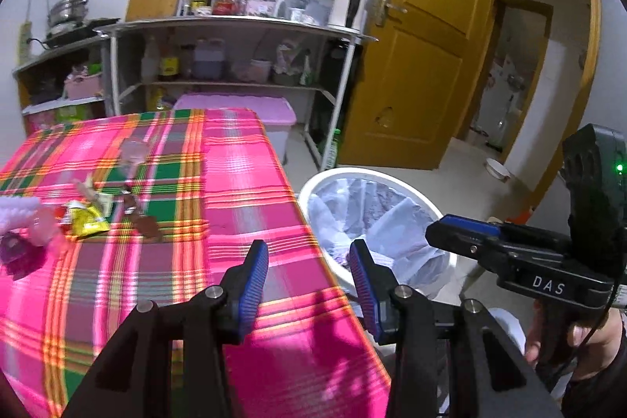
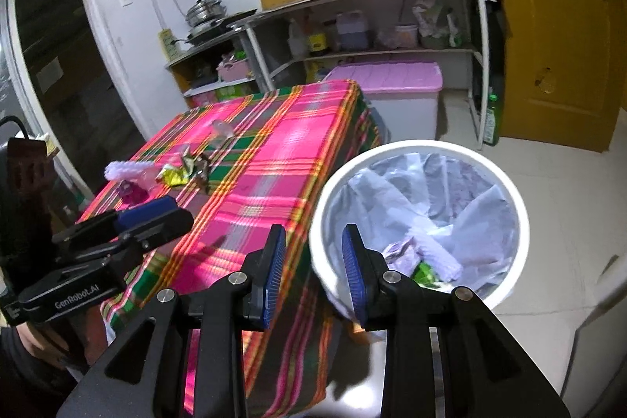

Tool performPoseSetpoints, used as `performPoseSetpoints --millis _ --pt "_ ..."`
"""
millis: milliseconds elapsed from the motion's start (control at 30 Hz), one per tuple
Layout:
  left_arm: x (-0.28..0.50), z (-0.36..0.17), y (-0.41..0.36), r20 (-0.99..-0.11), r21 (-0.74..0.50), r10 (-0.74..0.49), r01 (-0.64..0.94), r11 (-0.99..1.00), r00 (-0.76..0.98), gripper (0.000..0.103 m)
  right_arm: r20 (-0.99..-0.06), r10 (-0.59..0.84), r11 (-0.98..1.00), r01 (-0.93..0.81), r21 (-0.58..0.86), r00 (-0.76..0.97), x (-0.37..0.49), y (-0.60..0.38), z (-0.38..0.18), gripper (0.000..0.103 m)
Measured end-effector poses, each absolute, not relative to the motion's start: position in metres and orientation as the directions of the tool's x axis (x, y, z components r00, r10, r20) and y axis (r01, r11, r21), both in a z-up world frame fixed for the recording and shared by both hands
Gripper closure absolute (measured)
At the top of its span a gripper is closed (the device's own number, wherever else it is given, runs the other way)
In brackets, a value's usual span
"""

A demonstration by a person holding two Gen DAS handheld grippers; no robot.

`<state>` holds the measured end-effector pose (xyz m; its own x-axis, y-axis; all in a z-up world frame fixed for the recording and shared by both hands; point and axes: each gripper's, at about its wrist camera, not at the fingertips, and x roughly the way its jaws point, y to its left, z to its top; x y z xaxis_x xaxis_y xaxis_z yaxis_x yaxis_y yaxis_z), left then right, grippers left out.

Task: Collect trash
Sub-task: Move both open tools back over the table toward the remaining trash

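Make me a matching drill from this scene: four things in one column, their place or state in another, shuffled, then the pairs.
Things:
1. yellow crumpled snack wrapper
2. white round bin with a plastic liner
3. pink-lidded plastic storage box
4. left claw

Places or states:
A. open, holding nothing
B. on the floor beside the table
C. on the pink plaid tablecloth
D. on the floor beyond the table, by the shelves

Pairs: 1-C, 2-B, 3-D, 4-A

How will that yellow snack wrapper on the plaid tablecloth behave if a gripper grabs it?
The yellow snack wrapper looks crumpled and flattened, so it is probably light and floppy and would crush between the pads. Its glossy film may be slippery. Lying loose on the plaid tablecloth, it would likely slide rather than roll if pushed.
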<state>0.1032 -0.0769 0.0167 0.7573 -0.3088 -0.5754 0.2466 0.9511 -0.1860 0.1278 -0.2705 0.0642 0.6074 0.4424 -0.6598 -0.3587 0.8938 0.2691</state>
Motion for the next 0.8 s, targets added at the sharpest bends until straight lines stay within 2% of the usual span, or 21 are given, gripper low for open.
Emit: performPoseSetpoints --millis 800 --pt "0.063 0.016 -0.011 -0.572 -0.179 -0.189 0.103 0.978 0.798 0.060 -0.656 0.545 0.813 -0.519 0.263 0.522 0.111 -0.202 0.073 0.072"
